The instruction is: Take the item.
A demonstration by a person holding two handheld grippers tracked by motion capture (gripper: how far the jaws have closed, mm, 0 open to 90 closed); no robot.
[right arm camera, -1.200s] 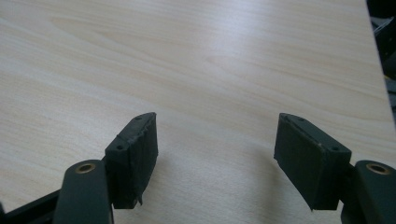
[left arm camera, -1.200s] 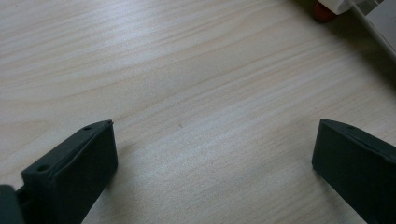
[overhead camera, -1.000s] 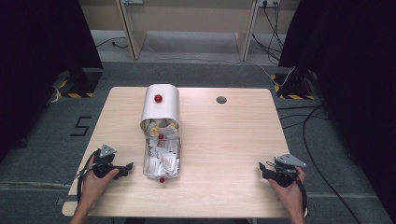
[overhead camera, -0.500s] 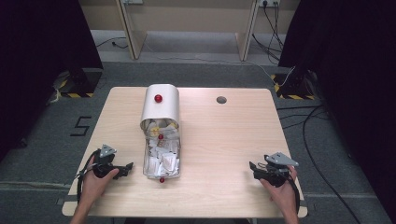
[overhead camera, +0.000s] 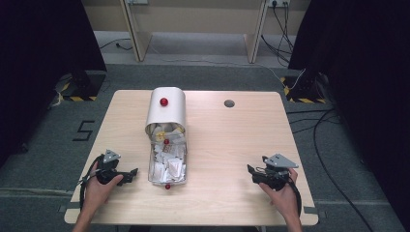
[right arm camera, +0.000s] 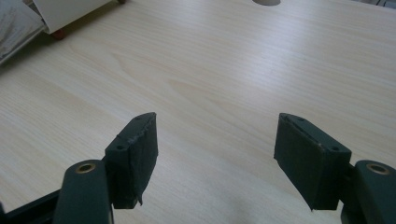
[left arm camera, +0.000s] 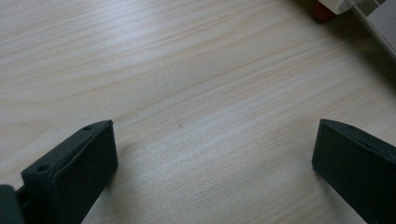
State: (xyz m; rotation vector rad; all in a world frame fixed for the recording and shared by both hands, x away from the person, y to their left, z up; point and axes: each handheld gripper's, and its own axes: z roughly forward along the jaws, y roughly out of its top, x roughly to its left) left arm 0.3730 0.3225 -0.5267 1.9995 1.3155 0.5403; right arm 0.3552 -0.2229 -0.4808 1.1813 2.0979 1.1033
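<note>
Pale wood table (overhead camera: pixel 232 145), open box of packets (overhead camera: pixel 167 159) left of centre, both grippers empty — work looks barely begun.

Box lies lengthwise, its curved lid (overhead camera: pixel 166 112) swung up at the far end, white packets showing inside, red knob (overhead camera: pixel 168 186) at the near end. Left gripper (overhead camera: pixel 129 174) sits just beside the box's near left corner, jaws spread wide on bare wood, touching nothing. Right gripper (overhead camera: pixel 251 170) is well apart on the right half, jaws likewise parted and empty, pointing toward the box. No packet is out yet; everything remains to do. Wide bare wood between right gripper and box; a round hole (overhead camera: pixel 229 103) lies far off. Both hands sit near the table's front edge.
</note>
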